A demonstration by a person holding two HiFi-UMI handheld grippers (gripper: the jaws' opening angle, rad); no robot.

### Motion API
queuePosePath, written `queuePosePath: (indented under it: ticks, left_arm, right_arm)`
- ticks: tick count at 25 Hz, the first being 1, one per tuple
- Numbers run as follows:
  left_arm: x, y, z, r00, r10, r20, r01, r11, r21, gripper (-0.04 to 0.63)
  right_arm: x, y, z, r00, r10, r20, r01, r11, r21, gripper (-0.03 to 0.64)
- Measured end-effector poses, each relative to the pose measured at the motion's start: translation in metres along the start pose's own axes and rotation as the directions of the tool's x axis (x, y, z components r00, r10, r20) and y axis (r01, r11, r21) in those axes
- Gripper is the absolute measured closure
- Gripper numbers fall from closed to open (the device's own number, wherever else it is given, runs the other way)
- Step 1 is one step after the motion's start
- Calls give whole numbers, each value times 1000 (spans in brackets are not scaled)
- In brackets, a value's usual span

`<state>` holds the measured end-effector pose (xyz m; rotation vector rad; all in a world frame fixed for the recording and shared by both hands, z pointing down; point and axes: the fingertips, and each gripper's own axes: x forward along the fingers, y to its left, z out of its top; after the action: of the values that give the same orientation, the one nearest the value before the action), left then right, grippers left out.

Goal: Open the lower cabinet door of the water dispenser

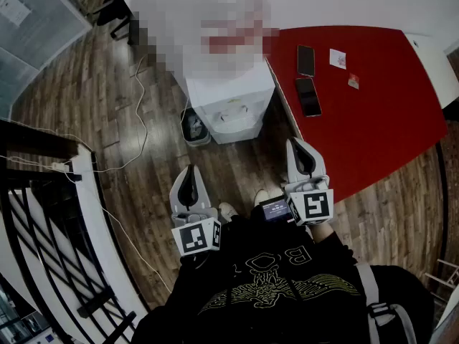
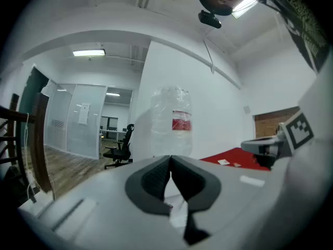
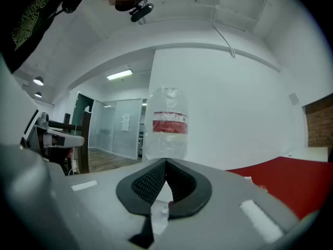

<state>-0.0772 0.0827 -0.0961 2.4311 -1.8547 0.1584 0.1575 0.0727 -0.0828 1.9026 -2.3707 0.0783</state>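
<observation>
We look steeply down from the head onto the boxy white water dispenser (image 1: 229, 113) nearby. Both gripper views face it almost level, sharing its clear red-labelled plastic bottle (image 2: 171, 121).

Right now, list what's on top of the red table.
One phone, a second phone, a white card, a small tag. The right tool hides the red table's near edge.

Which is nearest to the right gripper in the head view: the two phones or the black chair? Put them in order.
1. Near phone, on the red table, just ahead of the right gripper.
2. Far phone, just beyond it.
3. Black chair, far off, upper left.
</observation>
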Motion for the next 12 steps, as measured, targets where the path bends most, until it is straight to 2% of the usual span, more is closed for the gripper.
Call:
queuePosePath:
  ticks: [12]
  left_arm:
    - [19,5,-16,999,22,-25,-23,1000,-2,588]
  right_arm:
    - [16,-3,-19,999,20,-30,-20,1000,0,618]
